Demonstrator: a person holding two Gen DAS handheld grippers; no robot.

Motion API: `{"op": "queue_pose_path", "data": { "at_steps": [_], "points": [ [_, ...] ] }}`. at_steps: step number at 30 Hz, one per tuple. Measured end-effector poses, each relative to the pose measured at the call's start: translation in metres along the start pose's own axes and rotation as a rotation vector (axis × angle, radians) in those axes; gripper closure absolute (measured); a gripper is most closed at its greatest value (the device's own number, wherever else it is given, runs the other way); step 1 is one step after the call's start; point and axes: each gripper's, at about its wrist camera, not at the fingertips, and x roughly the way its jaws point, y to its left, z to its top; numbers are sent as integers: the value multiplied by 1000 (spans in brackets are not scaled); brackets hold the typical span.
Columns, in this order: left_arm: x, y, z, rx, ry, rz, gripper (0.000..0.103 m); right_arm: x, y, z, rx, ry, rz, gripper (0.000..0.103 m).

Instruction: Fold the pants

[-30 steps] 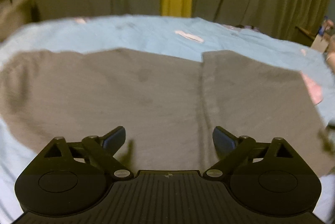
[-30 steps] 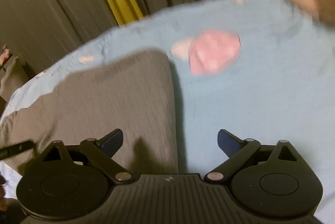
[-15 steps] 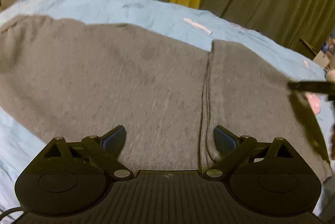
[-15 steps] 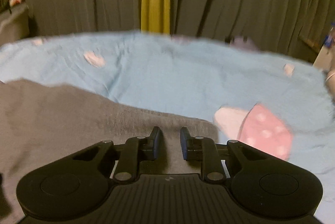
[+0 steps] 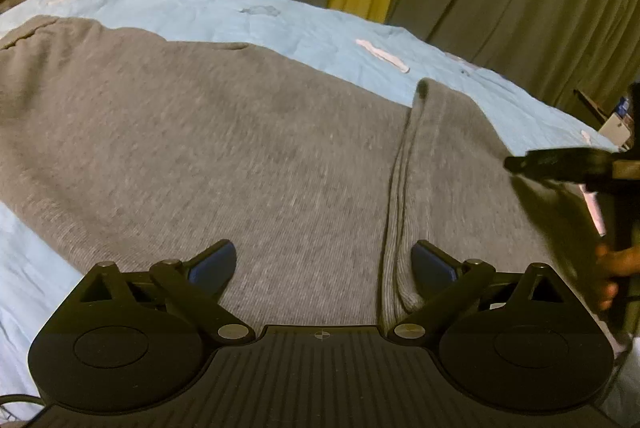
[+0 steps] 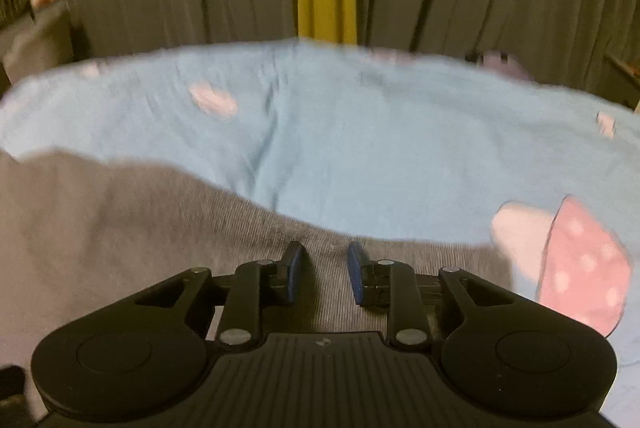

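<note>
Grey pants (image 5: 224, 148) lie flat on the blue bedsheet (image 5: 312, 28), long axis running from 9 to 3 o'clock across the left wrist view, with a folded edge (image 5: 400, 188) crossing it from 12 to 6 o'clock. Left gripper (image 5: 322, 266) hangs over the cloth with jaws spread wide, nothing between the pads; the fold ridge sits just inside its right finger. Right gripper (image 6: 323, 272) sits at the pants' far right end, beside a pink dotted patch (image 6: 580, 268) at its 3 o'clock. Its jaws have just been closing, then eased apart slightly; they stand narrow, cloth lies beneath and between them, but whether the pads pinch it cannot be told. In the left view the right gripper shows at 3 o'clock. Judgement: the right hand is nearer the free end, so the next fold likely carries that end toward 9 o'clock.
</note>
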Motion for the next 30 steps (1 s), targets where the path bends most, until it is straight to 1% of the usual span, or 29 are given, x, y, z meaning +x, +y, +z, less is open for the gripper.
{"op": "queue_pose_path", "data": {
  "at_steps": [1,3,5,6,7,8,9,10,12,14,15,16,18,19,21,23,24,25,26,28,30],
  "points": [
    [0,0,0,-3,-1,-2,3,-1,2,-1,-11,-15,-6,78],
    [0,1,0,-4,-1,-4,3,-8,4,4,-14,-2,-15,77],
    [0,1,0,-5,-1,-6,3,-25,-1,1,16,-6,29,64],
    [0,2,0,-7,-2,-8,3,-39,-5,-7,43,-10,43,51],
    [0,2,1,-10,-3,-11,2,-53,-8,-18,61,-15,49,45],
    [0,3,1,-15,-3,-13,2,-63,-12,-29,73,-17,57,45],
    [0,4,1,-20,-3,-16,2,-79,-15,-47,89,-20,60,44],
    [-1,4,1,-23,-4,-19,2,-90,-18,-63,103,-14,55,42],
    [0,4,2,-25,-3,-23,2,-105,-23,-98,127,31,35,40],
    [0,4,2,-23,-2,-24,2,-121,-22,-118,128,12,20,37],
    [0,4,3,-26,-1,-24,2,-129,-21,-120,136,13,8,31],
    [-1,5,3,-32,-1,-26,2,-134,-22,-120,164,16,22,24],
    [-2,6,3,-48,-2,-28,3,-140,-29,-117,231,0,56,17],
    [-3,7,3,-52,-2,-29,3,-143,-31,-118,248,-11,57,16],
    [-4,7,3,-53,-1,-29,3,-144,-31,-122,236,0,16,14],
    [-4,6,2,-46,2,-28,3,-138,-29,-126,212,33,-38,3],
    [-4,5,2,-40,4,-24,2,-136,-30,-129,209,62,-54,4],
    [-4,4,2,-36,6,-22,2,-128,-33,-130,231,103,-39,4],
    [-3,4,2,-34,7,-21,2,-124,-39,-132,275,120,-19,4],
    [-3,4,2,-38,8,-23,2,-122,-52,-134,360,116,14,4],
    [-4,6,2,-50,10,-27,2,-123,-55,-135,385,101,22,4]
  ]
}}
